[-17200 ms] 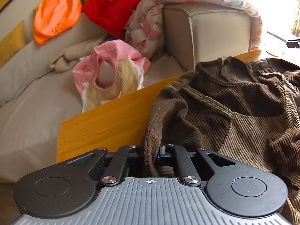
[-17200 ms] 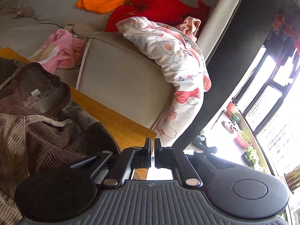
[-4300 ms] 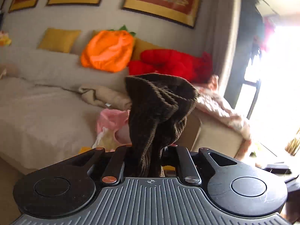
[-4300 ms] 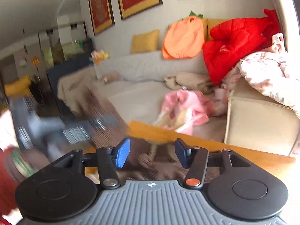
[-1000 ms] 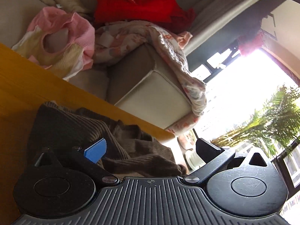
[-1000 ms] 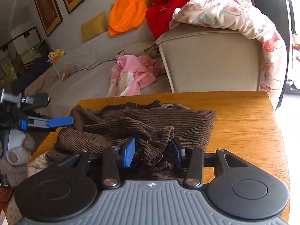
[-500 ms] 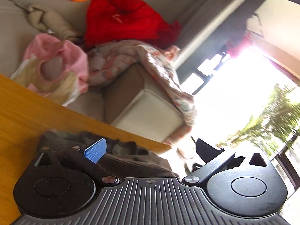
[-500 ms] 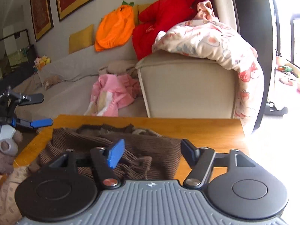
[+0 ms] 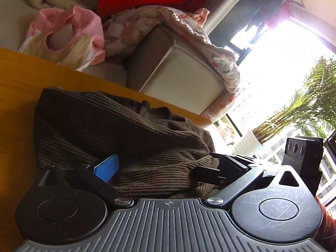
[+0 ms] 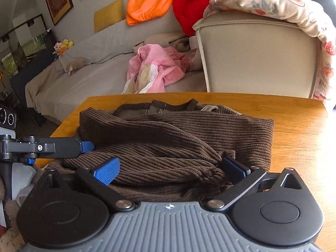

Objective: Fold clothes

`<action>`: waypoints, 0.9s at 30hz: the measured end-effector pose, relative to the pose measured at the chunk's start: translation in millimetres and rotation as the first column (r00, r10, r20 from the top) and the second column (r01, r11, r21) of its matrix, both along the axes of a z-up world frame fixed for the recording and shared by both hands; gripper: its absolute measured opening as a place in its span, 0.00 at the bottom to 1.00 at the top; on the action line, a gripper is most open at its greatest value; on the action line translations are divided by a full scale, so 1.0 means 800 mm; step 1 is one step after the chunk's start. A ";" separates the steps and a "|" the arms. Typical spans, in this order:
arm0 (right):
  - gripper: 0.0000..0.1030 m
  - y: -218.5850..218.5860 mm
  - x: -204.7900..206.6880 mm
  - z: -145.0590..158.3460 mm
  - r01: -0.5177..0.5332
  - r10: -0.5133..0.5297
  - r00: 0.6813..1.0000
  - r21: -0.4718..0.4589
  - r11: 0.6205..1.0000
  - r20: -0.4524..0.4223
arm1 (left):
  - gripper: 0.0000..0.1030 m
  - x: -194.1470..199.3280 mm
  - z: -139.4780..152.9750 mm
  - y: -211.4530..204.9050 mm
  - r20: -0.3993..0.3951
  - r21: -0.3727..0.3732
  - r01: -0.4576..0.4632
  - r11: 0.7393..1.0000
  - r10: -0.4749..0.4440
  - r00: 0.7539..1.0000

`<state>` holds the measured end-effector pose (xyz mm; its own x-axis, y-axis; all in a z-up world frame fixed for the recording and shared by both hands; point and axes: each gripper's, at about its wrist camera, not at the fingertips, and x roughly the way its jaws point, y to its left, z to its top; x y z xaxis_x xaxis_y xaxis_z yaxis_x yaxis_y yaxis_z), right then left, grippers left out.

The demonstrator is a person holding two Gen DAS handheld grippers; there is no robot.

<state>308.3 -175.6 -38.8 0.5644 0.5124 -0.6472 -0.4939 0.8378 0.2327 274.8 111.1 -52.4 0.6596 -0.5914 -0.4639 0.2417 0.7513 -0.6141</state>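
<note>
Right wrist view: right gripper spread wide, straddling folded brown ribbed-knit sweater on wooden table; left gripper likewise wide apart, gripping nothing.

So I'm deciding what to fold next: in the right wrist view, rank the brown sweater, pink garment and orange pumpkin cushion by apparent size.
1. brown sweater, though nearness to the camera inflates it.
2. pink garment and orange pumpkin cushion: they look alike, so I won't rank them.
</note>
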 end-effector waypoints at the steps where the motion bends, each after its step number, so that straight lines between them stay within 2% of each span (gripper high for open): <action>1: 1.00 0.003 -0.001 0.000 -0.002 0.002 1.000 -0.019 1.000 0.002 | 1.00 0.002 0.000 0.002 -0.010 -0.010 -0.002 1.000 0.002 1.000; 3: 1.00 0.008 -0.004 -0.001 -0.008 0.009 1.000 -0.053 0.999 0.014 | 1.00 0.007 -0.001 0.008 -0.028 -0.041 -0.019 0.999 0.018 0.999; 9: 1.00 0.010 -0.007 0.000 -0.008 0.010 1.000 -0.075 0.997 0.024 | 1.00 0.022 -0.005 0.027 -0.084 -0.131 -0.074 0.989 0.063 0.994; 18: 1.00 0.013 -0.015 0.001 -0.006 0.011 0.999 -0.098 0.995 0.052 | 1.00 0.043 -0.011 0.054 -0.171 -0.252 -0.158 0.955 0.117 0.978; 21: 1.00 0.001 -0.024 0.019 -0.021 0.025 0.996 -0.046 0.999 0.088 | 1.00 0.040 -0.007 0.049 -0.155 -0.214 -0.145 0.966 0.113 0.981; 23: 1.00 -0.010 -0.029 0.030 -0.012 0.017 0.990 -0.036 0.999 0.140 | 1.00 0.037 0.003 0.038 -0.133 -0.137 -0.140 0.981 0.122 0.984; 25: 1.00 -0.017 -0.024 0.031 0.036 -0.022 0.985 -0.085 0.996 0.171 | 1.00 0.028 0.020 0.016 -0.066 0.024 -0.144 0.989 0.146 0.987; 27: 1.00 -0.024 -0.013 0.021 0.097 -0.070 0.983 -0.156 0.983 0.169 | 1.00 0.017 0.034 -0.011 0.026 0.214 -0.161 0.963 0.159 0.987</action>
<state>297.6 -194.9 -21.9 0.7051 0.3546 -0.6140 -0.4406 0.8976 0.0125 288.3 102.4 -25.5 0.7418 -0.3645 -0.5629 0.1118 0.8948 -0.4322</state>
